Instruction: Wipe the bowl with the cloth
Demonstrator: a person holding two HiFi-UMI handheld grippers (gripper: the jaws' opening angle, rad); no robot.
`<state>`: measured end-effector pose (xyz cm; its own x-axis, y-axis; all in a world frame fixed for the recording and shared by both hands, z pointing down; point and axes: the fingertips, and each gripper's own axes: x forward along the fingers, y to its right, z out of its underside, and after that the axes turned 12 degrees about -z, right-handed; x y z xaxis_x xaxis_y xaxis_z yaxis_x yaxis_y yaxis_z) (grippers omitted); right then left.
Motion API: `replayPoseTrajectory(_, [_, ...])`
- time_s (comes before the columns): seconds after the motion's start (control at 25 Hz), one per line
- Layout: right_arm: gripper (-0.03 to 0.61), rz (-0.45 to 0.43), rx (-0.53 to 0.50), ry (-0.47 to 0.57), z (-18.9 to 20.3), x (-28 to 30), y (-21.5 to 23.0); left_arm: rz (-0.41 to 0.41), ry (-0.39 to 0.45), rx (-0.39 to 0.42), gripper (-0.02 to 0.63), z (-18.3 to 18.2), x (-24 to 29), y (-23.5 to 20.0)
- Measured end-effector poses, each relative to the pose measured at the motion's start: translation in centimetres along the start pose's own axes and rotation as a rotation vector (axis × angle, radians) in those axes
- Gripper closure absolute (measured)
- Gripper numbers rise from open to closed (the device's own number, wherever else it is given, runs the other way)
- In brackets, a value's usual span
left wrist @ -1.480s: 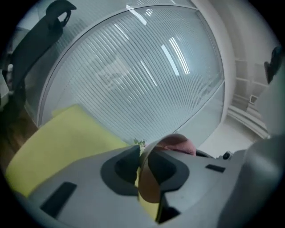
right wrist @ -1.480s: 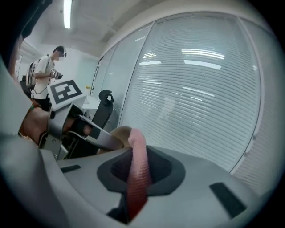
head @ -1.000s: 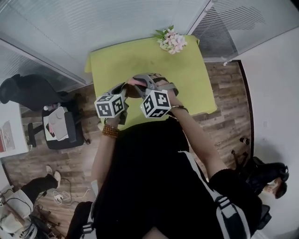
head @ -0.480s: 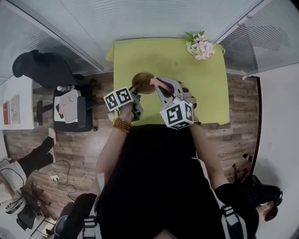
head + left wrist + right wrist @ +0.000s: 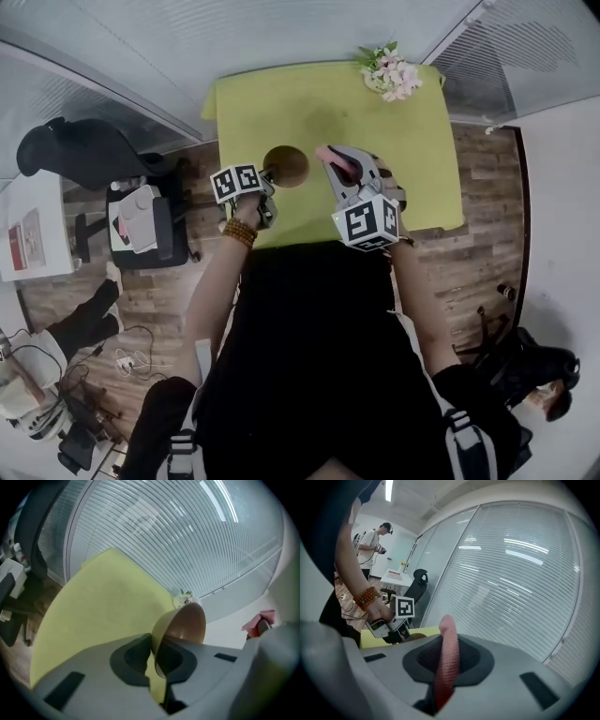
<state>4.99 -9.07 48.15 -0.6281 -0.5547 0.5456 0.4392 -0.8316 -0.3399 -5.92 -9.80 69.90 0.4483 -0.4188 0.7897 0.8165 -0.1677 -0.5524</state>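
**While the bowl point(image 5: 183, 620) is hanging tilted, the cloth point(image 5: 447, 653) is waiting**

The left claw point(image 5: 157, 667) is clamping its rim above the counter point(image 5: 281, 103), presenting the inside toward the right claw point(image 5: 443, 677), which is pinching the pink cloth nearby, probably readying a wipe.

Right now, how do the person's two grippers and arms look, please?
The left gripper and the right gripper have light grey tongs with dark recessed pads. Each carries a white cube printed with black square markers. A bracelet of orange-brown beads sits on the left wrist. The top is black; the forearms are bare.
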Motion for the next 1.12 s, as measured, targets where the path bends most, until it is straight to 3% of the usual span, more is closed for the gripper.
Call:
replayPoseTrajectory(0.12, [0.545,0.017,0.029,0.0,0.5,-0.7,0.5,-0.037,-0.069,-0.029,0.597,1.3,2.4,-0.9])
replayPoseTrajectory(0.24, [0.545,0.024,0.069,-0.003,1.4,-1.2,0.8,-0.065,-0.147,-0.146,0.597,3.0,4.8,-2.4])
replayPoseTrajectory(0.44, [0.545,0.029,0.096,-0.017,2.3,-1.2,0.6,-0.127,-0.183,-0.083,0.595,4.0,6.3,-3.0])
replayPoseTrajectory(0.6, [0.545,0.026,0.099,-0.017,2.3,-1.0,0.7,-0.088,-0.183,-0.1,0.578,3.8,6.3,-2.5])
replayPoseTrajectory(0.8, [0.543,0.022,0.097,-0.019,2.2,-0.4,0.7,0.0,-0.228,-0.163,0.472,4.5,6.2,-1.8])
replayPoseTrajectory(0.96, [0.543,0.021,0.102,-0.012,2.2,-0.2,0.9,0.027,-0.205,-0.134,0.465,4.6,4.8,-1.7])
replayPoseTrajectory(1.12, [0.541,0.011,0.099,-0.009,2.1,0.3,1.1,0.132,-0.223,-0.184,0.452,5.0,3.0,-1.3])
